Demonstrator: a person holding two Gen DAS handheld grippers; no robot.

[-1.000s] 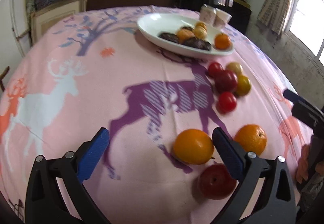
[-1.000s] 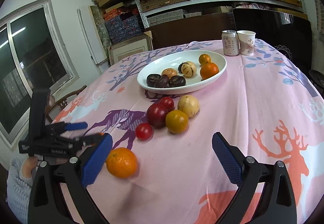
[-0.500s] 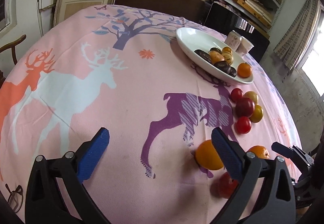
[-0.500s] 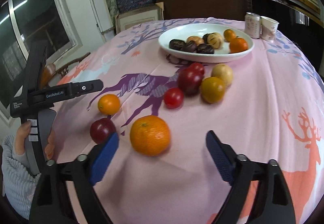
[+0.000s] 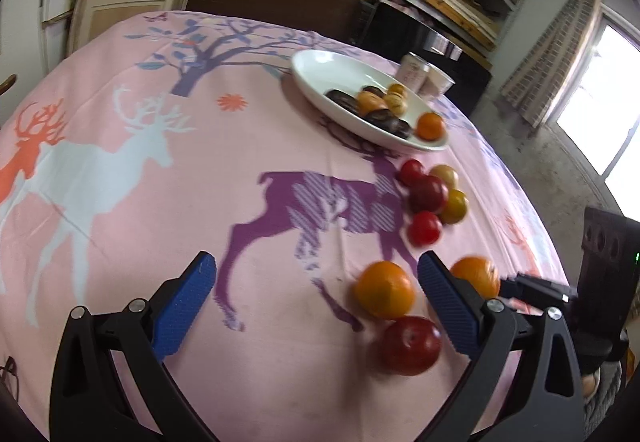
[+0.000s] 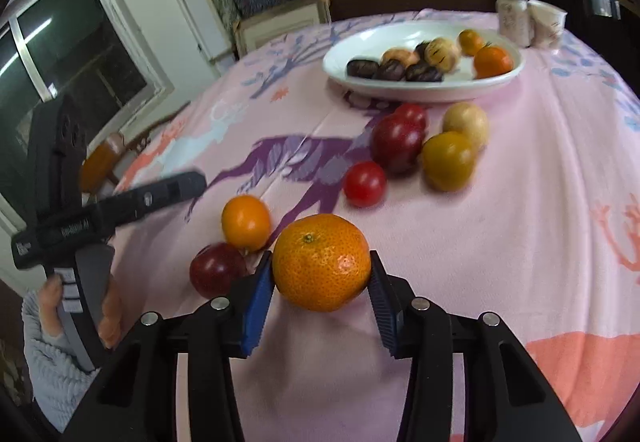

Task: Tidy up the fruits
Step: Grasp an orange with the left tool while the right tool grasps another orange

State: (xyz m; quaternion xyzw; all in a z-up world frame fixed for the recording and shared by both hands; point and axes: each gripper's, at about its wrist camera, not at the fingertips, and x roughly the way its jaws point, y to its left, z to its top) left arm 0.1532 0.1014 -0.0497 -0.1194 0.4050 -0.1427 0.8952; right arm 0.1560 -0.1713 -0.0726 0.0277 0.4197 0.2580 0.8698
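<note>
Here, the right gripper (image 6: 322,278) is closing on an orange (image 6: 322,262) near the white plate (image 6: 424,92); squeeze gently, centred. Left gripper (image 5: 316,282) gapes wide, empty.

The right claw (image 6: 322,296), wide open a second ago with the big orange (image 6: 322,262) off to its left, has moved over it; its jaws are closing, blue pads now against both sides.
</note>
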